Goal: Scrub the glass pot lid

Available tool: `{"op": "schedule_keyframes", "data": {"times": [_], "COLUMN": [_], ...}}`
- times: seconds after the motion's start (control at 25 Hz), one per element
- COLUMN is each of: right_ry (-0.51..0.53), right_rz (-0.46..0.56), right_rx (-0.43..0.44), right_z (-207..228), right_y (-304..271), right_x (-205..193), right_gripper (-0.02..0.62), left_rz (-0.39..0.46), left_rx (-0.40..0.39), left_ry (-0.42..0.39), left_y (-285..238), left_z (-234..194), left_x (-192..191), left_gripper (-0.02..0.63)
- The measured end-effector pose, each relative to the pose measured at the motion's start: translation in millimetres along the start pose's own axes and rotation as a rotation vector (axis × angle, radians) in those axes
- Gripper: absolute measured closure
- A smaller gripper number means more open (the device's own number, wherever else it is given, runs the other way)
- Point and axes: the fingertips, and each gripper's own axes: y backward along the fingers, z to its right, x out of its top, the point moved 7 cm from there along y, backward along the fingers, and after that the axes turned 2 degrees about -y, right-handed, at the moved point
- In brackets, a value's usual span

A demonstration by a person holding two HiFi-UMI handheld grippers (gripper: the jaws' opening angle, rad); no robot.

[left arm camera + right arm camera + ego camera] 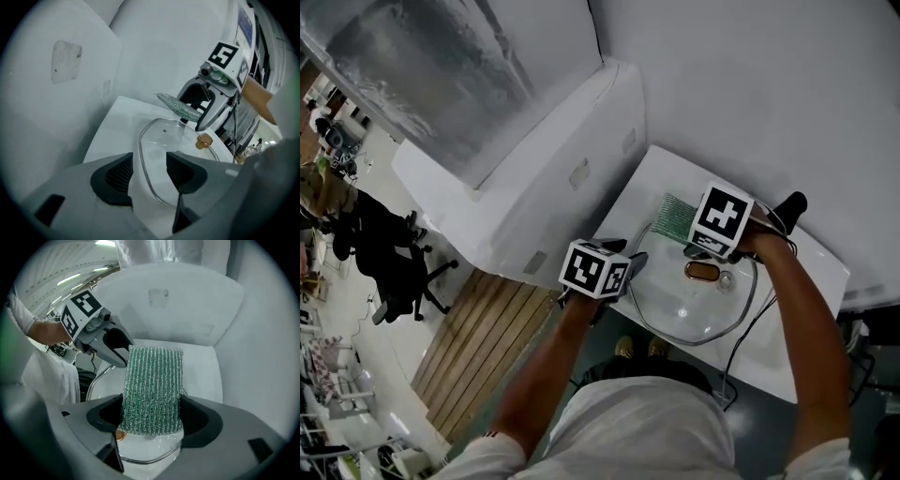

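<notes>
**Head view.** Glass pot lid (689, 309) is lying flat on the white table (811, 272), copper knob (703, 271) up. Left gripper (633, 265) is hovering at the lid's left edge. Right gripper (692, 242) is hanging over the lid's far edge, carrying a green scrubbing pad (673, 217).

**Left gripper view.** Jaws are standing wide apart, gripping nothing. The lid's rim is showing in the gap, with the pads clear of it.

**Right gripper view.** Jaws are clamping the pad's near end. The rest of the pad is jutting out beyond the lid's far rim.
</notes>
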Motion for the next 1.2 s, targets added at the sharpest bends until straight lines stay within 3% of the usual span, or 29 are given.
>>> {"op": "schedule_keyframes", "data": {"times": [0.36, 0.88, 1.08, 1.2], "right_ry": [-0.035, -0.038, -0.086, -0.166], "right_rz": [-0.092, -0.157, -0.149, -0.136], "right_rx": [0.063, 0.105, 0.099, 0.072], "right_z": [11, 16, 18, 23], "right_y": [-35, -52, -51, -46], "right_x": [-6, -4, -12, -23], "right_gripper": [0.247, 0.247, 0.247, 0.247], "left_rz": [-0.074, -0.076, -0.069, -0.065], "left_rx": [-0.006, -0.035, -0.029, -0.027], "left_ry": [0.003, 0.017, 0.021, 0.018], "left_y": [-11, -13, -13, -13], "left_z": [-2, 1, 1, 1], "left_x": [-6, -5, -6, -7], "left_gripper": [0.380, 0.442, 0.445, 0.446]}}
